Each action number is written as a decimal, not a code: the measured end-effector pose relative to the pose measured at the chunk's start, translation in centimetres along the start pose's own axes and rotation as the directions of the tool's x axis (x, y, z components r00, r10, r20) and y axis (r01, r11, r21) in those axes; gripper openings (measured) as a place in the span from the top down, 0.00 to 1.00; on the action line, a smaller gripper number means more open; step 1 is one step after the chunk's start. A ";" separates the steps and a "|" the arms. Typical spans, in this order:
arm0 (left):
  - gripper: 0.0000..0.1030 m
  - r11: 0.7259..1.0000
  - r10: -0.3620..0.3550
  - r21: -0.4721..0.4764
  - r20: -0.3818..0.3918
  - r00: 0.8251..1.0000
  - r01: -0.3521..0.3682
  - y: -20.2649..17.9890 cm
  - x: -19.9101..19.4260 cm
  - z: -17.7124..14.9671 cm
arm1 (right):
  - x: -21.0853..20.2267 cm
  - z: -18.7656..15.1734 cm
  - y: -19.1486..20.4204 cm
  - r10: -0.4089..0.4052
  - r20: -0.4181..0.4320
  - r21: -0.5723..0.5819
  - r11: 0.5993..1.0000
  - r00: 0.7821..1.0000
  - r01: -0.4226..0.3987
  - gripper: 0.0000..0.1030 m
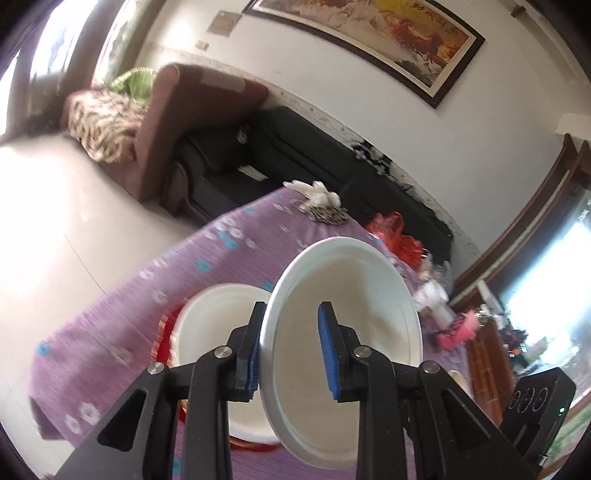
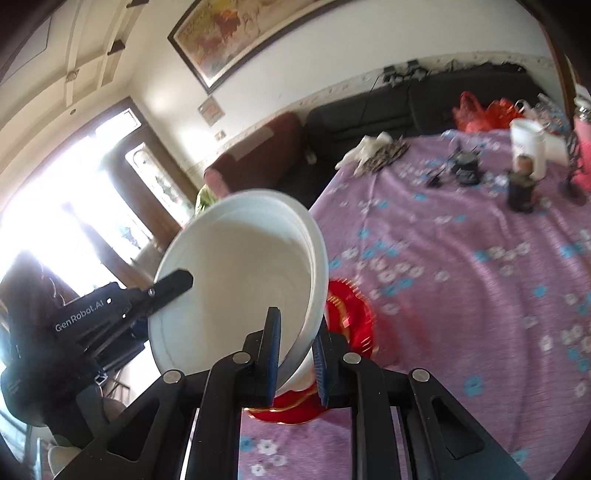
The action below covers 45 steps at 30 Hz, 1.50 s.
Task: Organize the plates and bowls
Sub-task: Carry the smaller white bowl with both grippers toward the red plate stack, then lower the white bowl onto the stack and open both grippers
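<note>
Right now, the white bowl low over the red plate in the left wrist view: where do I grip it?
Pinch the rim of the lower bowl, one pad inside and one outside, coming from above on its left side. It seems to sit mouth-up with a thin open rim, and the lifted bowl covers its right side.

This is a home, most likely a living room. A long framed painting (image 1: 373,33) hangs on the pale wall above a black sofa (image 1: 295,162), and a brown armchair (image 1: 166,122) with a patterned throw stands beside it. The tabletop wears a purple flowered cloth (image 2: 461,277) scattered with household odds: red plastic bags (image 2: 480,110), a white cup (image 2: 528,147), and small dark jars, blurred. Daylight floods through a wood-framed door (image 2: 122,184).
</note>
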State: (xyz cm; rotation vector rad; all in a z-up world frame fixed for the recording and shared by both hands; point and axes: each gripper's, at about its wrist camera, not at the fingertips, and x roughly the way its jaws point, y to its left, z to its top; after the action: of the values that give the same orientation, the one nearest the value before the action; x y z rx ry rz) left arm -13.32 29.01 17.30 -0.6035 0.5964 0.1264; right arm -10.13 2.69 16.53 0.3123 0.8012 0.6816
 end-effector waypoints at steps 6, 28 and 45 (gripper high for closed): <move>0.73 0.999 0.007 -0.038 -0.041 0.999 -0.009 3.1 1.8 0.0 | 2.1 -0.5 0.8 -0.035 -0.026 -0.016 0.999 0.999 0.035 0.82; 0.73 0.987 0.149 0.069 -0.032 0.988 -0.147 4.7 3.6 -0.8 | 6.7 -1.2 1.1 -0.094 -0.107 -0.033 0.995 0.990 0.091 0.82; 0.67 0.968 0.221 0.105 0.062 0.973 -0.226 4.2 1.8 -0.5 | 7.0 -1.4 1.2 -0.101 -0.102 -0.037 0.995 0.990 0.098 0.81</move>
State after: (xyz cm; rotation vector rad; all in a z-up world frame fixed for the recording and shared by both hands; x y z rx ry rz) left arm -13.24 32.11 13.86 -0.4223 0.6175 0.3175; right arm -8.21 8.22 12.33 0.2080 0.8987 0.6198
